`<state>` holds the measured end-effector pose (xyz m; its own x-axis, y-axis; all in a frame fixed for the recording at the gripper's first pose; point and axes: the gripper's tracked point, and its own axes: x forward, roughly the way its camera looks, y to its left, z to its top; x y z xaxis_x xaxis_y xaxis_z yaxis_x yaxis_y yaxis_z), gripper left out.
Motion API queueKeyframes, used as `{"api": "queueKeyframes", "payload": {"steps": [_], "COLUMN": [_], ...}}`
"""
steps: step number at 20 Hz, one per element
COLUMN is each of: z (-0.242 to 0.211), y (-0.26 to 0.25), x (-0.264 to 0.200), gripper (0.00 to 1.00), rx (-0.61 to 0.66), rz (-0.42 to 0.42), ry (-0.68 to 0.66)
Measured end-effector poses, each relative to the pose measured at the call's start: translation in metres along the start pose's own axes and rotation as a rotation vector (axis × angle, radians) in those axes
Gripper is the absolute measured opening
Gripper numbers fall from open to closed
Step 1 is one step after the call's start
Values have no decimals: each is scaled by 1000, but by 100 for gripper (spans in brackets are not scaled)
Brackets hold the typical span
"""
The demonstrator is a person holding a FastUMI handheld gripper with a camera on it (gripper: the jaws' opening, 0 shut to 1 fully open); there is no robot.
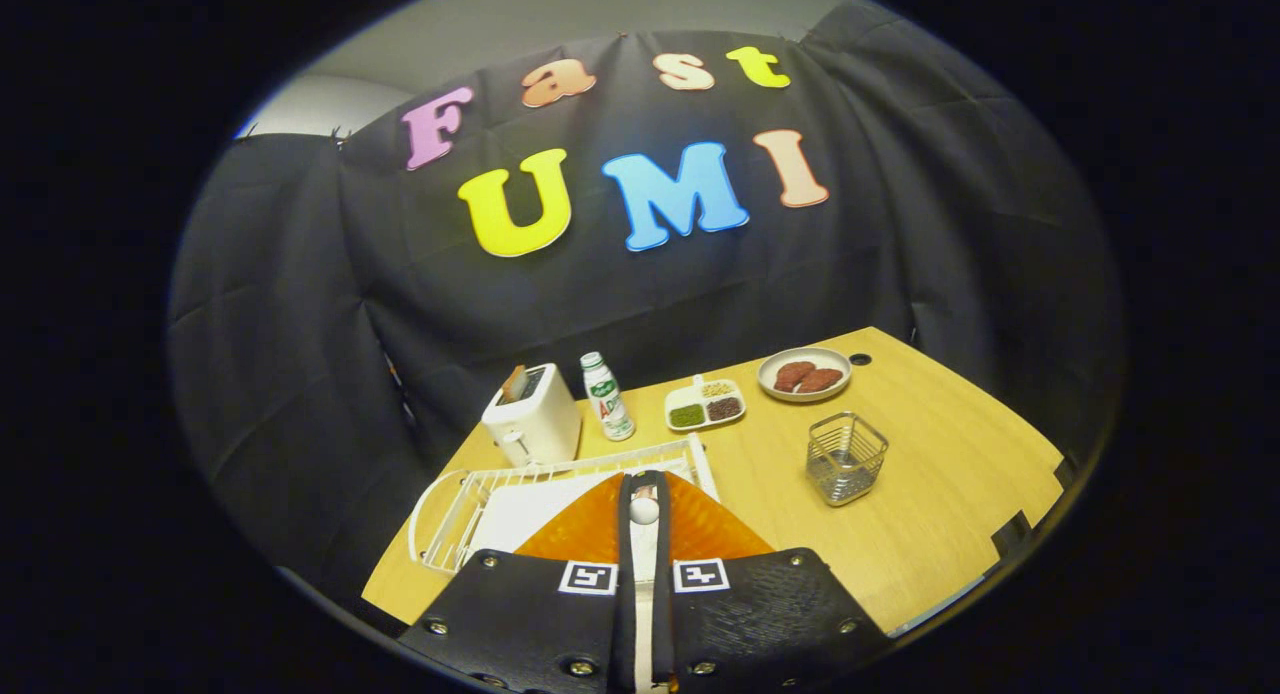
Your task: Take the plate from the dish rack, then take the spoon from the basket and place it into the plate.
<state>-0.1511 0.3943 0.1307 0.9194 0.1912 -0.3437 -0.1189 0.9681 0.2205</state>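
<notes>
Now step one: tool clenched on the orange plate, lifted just above the dish rack; next set it on the worktop near the basket

The one camera rides on the gripper and looks forward along its two fingers, which rise close together from the near end of the view, nipping the edge of an orange plate. It sits raised above the near end of the table and tilts down a little — the tabletop slopes away below, the booth wall stands beyond. The rack lies very near, just past the fingers; the basket is further off, the toaster and bottle further still. The fisheye lens bends the table edges.
</notes>
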Motion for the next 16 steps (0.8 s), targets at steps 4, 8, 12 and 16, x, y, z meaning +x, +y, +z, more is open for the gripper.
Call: {"api": "queueKeyframes", "payload": {"steps": [4,8,12,16], "z": [-24,-51,-76,-95], "y": [29,44,50,48], "x": [-14,-30,-37,-43], "gripper": [6,6,6,6], "rx": [-34,-74,-108,-111], "rz": [84,143,179,189], "ry": [53,107,163,195]}}
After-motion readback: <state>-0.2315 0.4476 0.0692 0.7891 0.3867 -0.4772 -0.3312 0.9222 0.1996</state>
